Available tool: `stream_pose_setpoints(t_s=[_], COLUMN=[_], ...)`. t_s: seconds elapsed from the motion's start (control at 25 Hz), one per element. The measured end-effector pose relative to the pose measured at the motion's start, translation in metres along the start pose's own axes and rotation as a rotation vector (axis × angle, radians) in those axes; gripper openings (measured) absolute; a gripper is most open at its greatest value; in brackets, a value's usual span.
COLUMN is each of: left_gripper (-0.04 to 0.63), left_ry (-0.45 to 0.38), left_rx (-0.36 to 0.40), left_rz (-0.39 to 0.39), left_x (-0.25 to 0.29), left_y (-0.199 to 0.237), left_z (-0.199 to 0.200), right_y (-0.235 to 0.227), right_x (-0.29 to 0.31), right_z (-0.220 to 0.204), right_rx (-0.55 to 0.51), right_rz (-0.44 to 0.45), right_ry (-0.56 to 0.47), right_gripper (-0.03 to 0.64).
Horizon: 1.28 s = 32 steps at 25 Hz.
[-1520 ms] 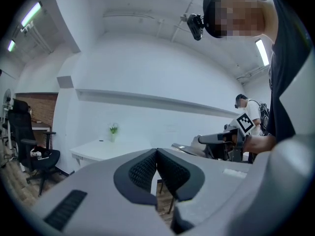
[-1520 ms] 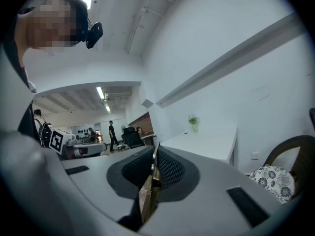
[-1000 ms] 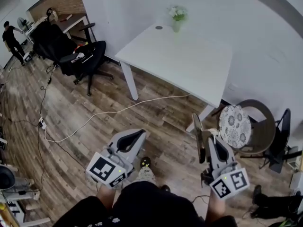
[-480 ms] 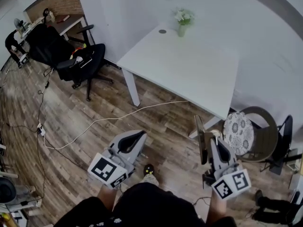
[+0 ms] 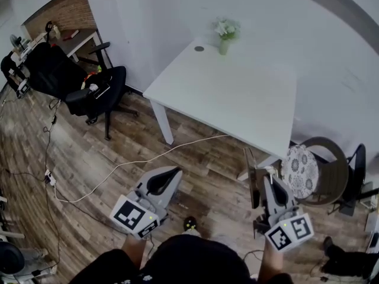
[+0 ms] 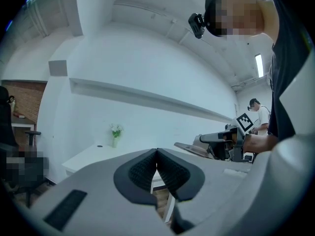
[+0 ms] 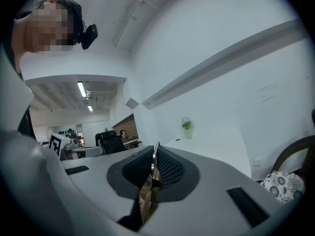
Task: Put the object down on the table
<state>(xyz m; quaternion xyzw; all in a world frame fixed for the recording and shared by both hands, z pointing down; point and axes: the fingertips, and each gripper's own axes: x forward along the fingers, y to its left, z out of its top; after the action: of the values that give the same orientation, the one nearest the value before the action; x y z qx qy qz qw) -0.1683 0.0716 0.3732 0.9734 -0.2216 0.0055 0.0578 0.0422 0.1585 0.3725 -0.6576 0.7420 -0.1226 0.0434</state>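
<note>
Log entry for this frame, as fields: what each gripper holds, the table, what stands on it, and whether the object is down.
right gripper: shut on a thin flat object, seen edge-on; what it is cannot be told
left gripper: shut, nothing between the jaws
table: white, ahead of both grippers
on table: vase of flowers near the far corner
task state: thin flat object not yet on the table

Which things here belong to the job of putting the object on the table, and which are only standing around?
For the job: flat object, right gripper with jaws shut on it, table.

Only around: vase, office chair, cable, cushioned chair.
</note>
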Motion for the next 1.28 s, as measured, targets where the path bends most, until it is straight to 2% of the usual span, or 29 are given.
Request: stream_pose_setpoints(t_s=[0.4,0.84,1.28], left_gripper=[0.0,0.0,0.0], left_ry=[0.004,0.003,0.02], left_rx=[-0.008,0.024,0.036], left_rz=[0.008,0.122,0.198], left_x=[0.032,0.09,0.169], left_y=[0.018,0.071,0.11], left_z=[-0.003,0.015,0.023], right_y=[-0.024,-0.072,-0.136], right_x=[0.027,0.121,0.202], right_z=[0.007,0.028,0.047], right_rx=[0.001,0.021,0.034], right_rz=[0.006,0.116,0.195], right_ry=[-0.003,-0.005,0.012], right_gripper=[0.02,0.02,0.02])
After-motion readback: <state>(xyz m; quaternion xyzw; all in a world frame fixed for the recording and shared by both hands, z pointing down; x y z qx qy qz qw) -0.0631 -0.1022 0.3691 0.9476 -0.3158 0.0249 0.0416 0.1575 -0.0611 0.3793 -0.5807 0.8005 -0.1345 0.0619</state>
